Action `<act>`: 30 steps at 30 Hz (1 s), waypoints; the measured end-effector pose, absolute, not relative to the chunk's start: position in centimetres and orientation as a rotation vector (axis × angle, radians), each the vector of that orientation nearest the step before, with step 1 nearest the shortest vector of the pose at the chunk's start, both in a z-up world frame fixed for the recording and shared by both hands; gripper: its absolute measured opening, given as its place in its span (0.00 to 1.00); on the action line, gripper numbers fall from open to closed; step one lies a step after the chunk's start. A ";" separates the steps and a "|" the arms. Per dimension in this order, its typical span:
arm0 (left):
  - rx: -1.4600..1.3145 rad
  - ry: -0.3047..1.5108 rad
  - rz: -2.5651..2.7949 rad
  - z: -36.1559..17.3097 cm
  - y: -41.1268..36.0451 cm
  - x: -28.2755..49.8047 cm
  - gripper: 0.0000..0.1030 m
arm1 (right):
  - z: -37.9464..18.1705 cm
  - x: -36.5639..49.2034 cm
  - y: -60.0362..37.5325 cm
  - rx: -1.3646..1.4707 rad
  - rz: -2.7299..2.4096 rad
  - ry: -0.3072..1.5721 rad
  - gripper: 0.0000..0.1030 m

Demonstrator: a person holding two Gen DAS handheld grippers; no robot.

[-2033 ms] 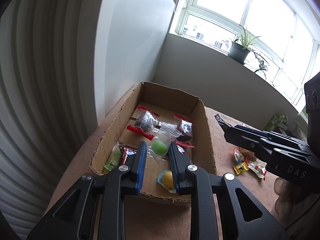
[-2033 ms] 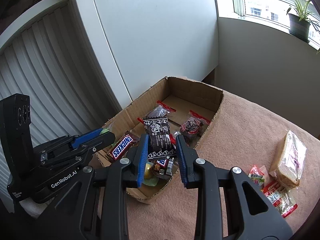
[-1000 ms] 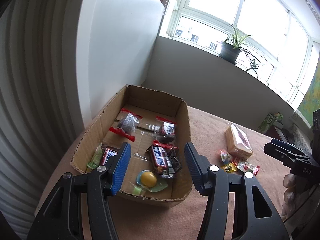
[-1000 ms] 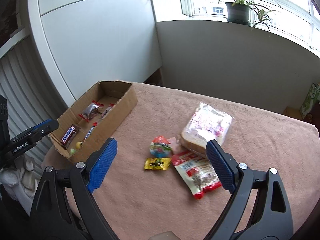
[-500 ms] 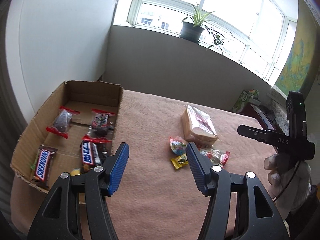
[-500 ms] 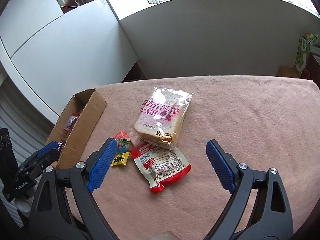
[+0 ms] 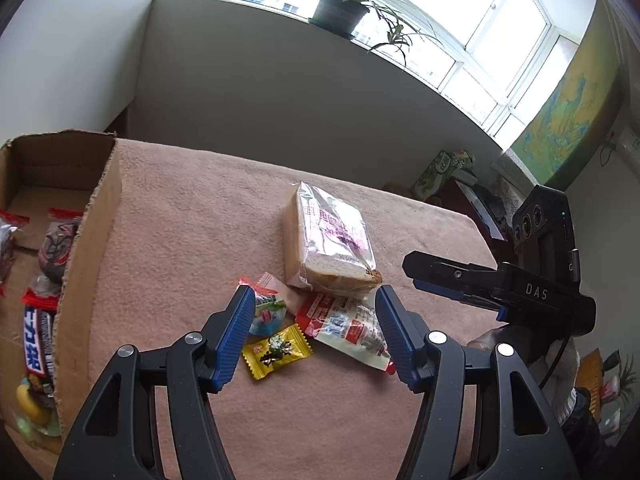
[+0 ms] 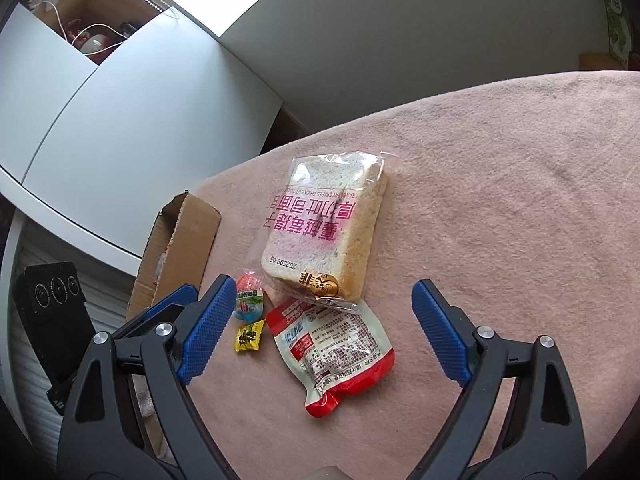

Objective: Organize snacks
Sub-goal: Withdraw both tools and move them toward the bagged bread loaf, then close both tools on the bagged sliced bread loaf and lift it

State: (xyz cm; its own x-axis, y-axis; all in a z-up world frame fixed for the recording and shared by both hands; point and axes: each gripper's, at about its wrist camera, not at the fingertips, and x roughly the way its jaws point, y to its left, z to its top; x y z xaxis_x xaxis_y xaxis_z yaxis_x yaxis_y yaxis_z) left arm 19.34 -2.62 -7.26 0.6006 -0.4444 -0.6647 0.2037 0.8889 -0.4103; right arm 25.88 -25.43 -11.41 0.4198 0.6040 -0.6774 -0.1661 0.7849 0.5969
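Observation:
Loose snacks lie on the pink cloth: a wrapped bread slice (image 7: 332, 240) (image 8: 324, 228), a red-and-white pouch (image 7: 348, 326) (image 8: 336, 348), a yellow candy (image 7: 276, 348) (image 8: 249, 335), a round blue-green sweet (image 7: 266, 314) (image 8: 249, 305) and a pink wrapper (image 7: 284, 292). The cardboard box (image 7: 86, 240) (image 8: 176, 248) at left holds several bars and sweets. My left gripper (image 7: 316, 336) is open and empty, hovering over the pouch and candies. My right gripper (image 8: 324, 332) is open wide and empty above the pouch.
A white cabinet (image 8: 120, 120) stands behind the box. A grey wall under a window sill with a potted plant (image 7: 340, 8) lies beyond the table. The table's right edge (image 7: 476, 236) drops to a cluttered floor. The right gripper's body (image 7: 520, 288) shows at right.
Both grippers let go of snacks into the box, opened, and swung right from the box to the loose snacks. Both have closed in on the pile.

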 end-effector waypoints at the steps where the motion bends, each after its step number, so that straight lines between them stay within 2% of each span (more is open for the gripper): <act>1: -0.310 0.856 -0.387 -7.5 -2.7 19.8 0.60 | -11.6 26.1 -25.4 0.496 0.514 1.037 0.86; 6: -0.333 0.899 -0.417 -8.9 -3.1 21.7 0.60 | -12.3 27.1 -25.0 0.531 0.542 1.054 0.82; 9: -0.341 0.914 -0.417 -9.6 -3.5 22.5 0.60 | -12.7 27.7 -24.8 0.538 0.555 1.067 0.70; 13: -0.363 0.936 -0.438 -10.3 -3.6 23.4 0.60 | -13.4 28.5 -24.7 0.548 0.548 1.082 0.68; 16: -0.360 0.950 -0.444 -10.6 -4.1 24.1 0.54 | -14.0 29.1 -24.7 0.567 0.553 1.093 0.59; 18: -0.351 0.962 -0.454 -10.9 -4.4 24.4 0.44 | -14.4 29.4 -24.8 0.570 0.554 1.100 0.57; 21: -0.335 0.973 -0.467 -11.2 -5.2 24.8 0.38 | -14.7 29.6 -24.6 0.565 0.562 1.105 0.54; 30: -0.249 0.940 -0.461 -10.1 -7.1 24.2 0.37 | -13.6 29.0 -24.3 0.503 0.560 1.080 0.51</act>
